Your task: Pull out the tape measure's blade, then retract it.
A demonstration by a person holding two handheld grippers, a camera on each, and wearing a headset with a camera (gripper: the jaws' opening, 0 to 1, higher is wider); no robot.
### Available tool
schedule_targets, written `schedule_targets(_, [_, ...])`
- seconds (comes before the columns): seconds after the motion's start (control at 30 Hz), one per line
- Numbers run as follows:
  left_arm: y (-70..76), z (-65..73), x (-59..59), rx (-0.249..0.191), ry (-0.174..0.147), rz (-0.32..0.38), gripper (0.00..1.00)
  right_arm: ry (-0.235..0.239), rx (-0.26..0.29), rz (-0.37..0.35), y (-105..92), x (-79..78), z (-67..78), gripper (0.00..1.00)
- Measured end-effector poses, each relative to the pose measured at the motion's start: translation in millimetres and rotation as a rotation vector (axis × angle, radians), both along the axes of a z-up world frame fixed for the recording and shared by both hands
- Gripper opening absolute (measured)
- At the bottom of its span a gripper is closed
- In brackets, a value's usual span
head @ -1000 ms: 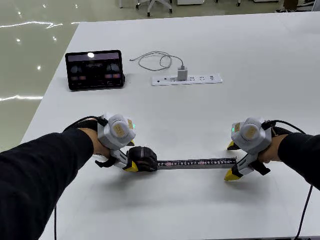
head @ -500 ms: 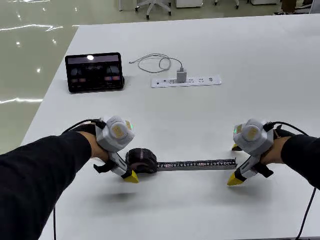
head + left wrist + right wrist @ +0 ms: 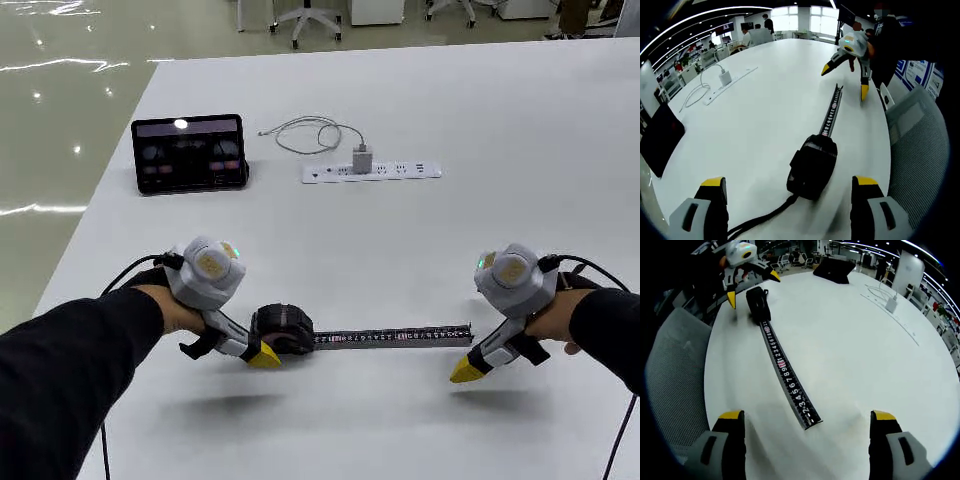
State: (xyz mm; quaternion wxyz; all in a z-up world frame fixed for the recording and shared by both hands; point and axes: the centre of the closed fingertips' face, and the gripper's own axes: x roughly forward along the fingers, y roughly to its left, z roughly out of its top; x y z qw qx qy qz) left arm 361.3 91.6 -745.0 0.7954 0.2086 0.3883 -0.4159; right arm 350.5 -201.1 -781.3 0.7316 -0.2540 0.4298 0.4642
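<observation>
Left gripper (image 3: 790,181) and right gripper (image 3: 807,415) both wide open, empty. Tape measure case (image 3: 812,165) on table (image 3: 400,250) between my left jaws; blade (image 3: 787,380) runs straight toward the right, tip just ahead

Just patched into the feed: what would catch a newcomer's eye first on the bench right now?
The black tape measure case lies on the white table with its dark numbered blade stretched flat toward the right gripper. Both grippers are open: the left gripper straddles the case without gripping it, and the blade's tip lies loose between the right one's jaws. Farther back sit a black tablet and a white power strip.
</observation>
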Motion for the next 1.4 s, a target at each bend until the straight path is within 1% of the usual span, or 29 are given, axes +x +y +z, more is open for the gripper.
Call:
schedule_targets(0.03, [1.0,0.7,-1.4,-0.013,0.005,0.016,1.0,-0.006,-0.001,-0.009,-1.5,0.3,-0.4,1.0])
schedule_targets(0.07, [3.2,2.2,-1.3,-0.027,0.0,0.039,1.0,-0.014,0.012,-0.017,-1.4,-0.5,1.0,1.0])
schedule_targets(0.1, [5.0,4.1,-0.3,-0.038,-0.012,0.061,1.0,-0.018,0.023,-0.02,-1.0,-1.5,2.2,1.0])
schedule_targets(0.17, [8.9,7.2,-2.4,-0.068,-0.005,0.111,1.0,-0.034,0.035,-0.038,-1.6,-2.9,5.4,1.0])
schedule_targets(0.2, [10.4,8.8,-2.4,-0.082,-0.012,0.128,1.0,-0.039,0.042,-0.046,-1.9,-2.8,6.2,1.0])
schedule_targets(0.23, [14.6,11.1,-1.9,-0.087,-0.03,0.161,1.0,-0.045,0.052,-0.06,-2.6,-2.7,7.5,1.0])
schedule_targets(0.3, [16.6,11.4,-8.7,-0.112,-0.013,0.179,1.0,-0.065,0.087,-0.107,-2.6,-0.9,10.8,1.0])
schedule_targets(0.33, [20.0,11.5,-8.8,-0.109,-0.024,0.197,1.0,-0.061,0.109,-0.12,-1.0,-2.7,13.0,1.0])
schedule_targets(0.37, [21.8,13.0,-8.5,-0.122,-0.038,0.213,1.0,-0.065,0.13,-0.144,0.4,-3.4,15.6,1.0])
schedule_targets(0.4, [22.0,14.6,-11.1,-0.145,-0.043,0.221,1.0,-0.072,0.137,-0.152,-0.4,-4.9,17.3,1.0])
schedule_targets(0.47, [25.1,16.8,-15.8,-0.151,-0.06,0.231,1.0,-0.089,0.148,-0.159,-0.4,-9.5,20.1,1.0])
schedule_targets(0.5, [25.4,17.4,-18.8,-0.159,-0.056,0.236,1.0,-0.098,0.15,-0.165,-0.7,-11.4,21.1,1.0])
schedule_targets(0.53, [25.7,18.3,-21.1,-0.162,-0.06,0.24,1.0,-0.109,0.153,-0.17,-1.4,-12.6,21.5,1.0])
schedule_targets(0.57, [27.9,19.2,-21.2,-0.166,-0.077,0.249,1.0,-0.127,0.151,-0.168,-3.7,-13.6,19.5,1.0])
schedule_targets(0.6, [28.9,20.2,-21.8,-0.172,-0.087,0.254,1.0,-0.135,0.15,-0.174,-5.2,-15.5,19.1,1.0])
schedule_targets(0.73, [30.2,24.9,-29.3,-0.2,-0.105,0.283,1.0,-0.14,0.173,-0.215,-9.6,-25.0,22.5,1.0])
schedule_targets(0.77, [30.7,25.5,-30.9,-0.199,-0.114,0.286,1.0,-0.144,0.182,-0.223,-9.7,-26.9,23.8,1.0])
schedule_targets(0.83, [34.8,26.1,-33.1,-0.191,-0.148,0.298,1.0,-0.151,0.188,-0.241,-12.2,-30.7,26.0,1.0])
schedule_targets(0.87, [36.1,26.3,-34.7,-0.197,-0.157,0.304,1.0,-0.152,0.199,-0.251,-13.3,-31.4,27.2,1.0])
schedule_targets(0.9, [37.1,27.2,-38.3,-0.221,-0.152,0.319,1.0,-0.154,0.211,-0.265,-16.2,-31.3,28.0,1.0])
schedule_targets(0.93, [38.5,27.5,-40.7,-0.23,-0.149,0.328,1.0,-0.156,0.211,-0.268,-17.8,-32.9,28.0,1.0])
schedule_targets(1.03, [43.9,33.9,-46.6,-0.256,-0.168,0.356,1.0,-0.159,0.228,-0.282,-20.4,-40.1,29.0,1.0])
schedule_targets(1.1, [45.7,37.5,-52.9,-0.264,-0.173,0.361,1.0,-0.168,0.233,-0.284,-22.5,-44.6,30.1,1.0])
schedule_targets(1.13, [48.5,39.0,-54.8,-0.261,-0.183,0.365,1.0,-0.174,0.236,-0.284,-23.2,-47.3,31.1,1.0])
schedule_targets(1.17, [50.2,40.2,-56.3,-0.262,-0.185,0.369,1.0,-0.177,0.239,-0.285,-23.3,-49.1,32.0,1.0])
schedule_targets(1.23, [53.5,43.2,-59.3,-0.275,-0.194,0.379,1.0,-0.187,0.249,-0.282,-22.5,-53.7,34.5,1.0])
schedule_targets(1.33, [57.6,41.0,-64.7,-0.275,-0.187,0.395,1.0,-0.208,0.257,-0.283,-23.3,-59.0,38.2,1.0])
schedule_targets(1.37, [56.8,39.2,-68.4,-0.28,-0.174,0.396,1.0,-0.216,0.268,-0.293,-24.4,-58.9,40.2,1.0])
schedule_targets(1.4, [55.5,35.4,-74.2,-0.28,-0.151,0.396,1.0,-0.229,0.283,-0.315,-26.6,-58.4,43.5,1.0])
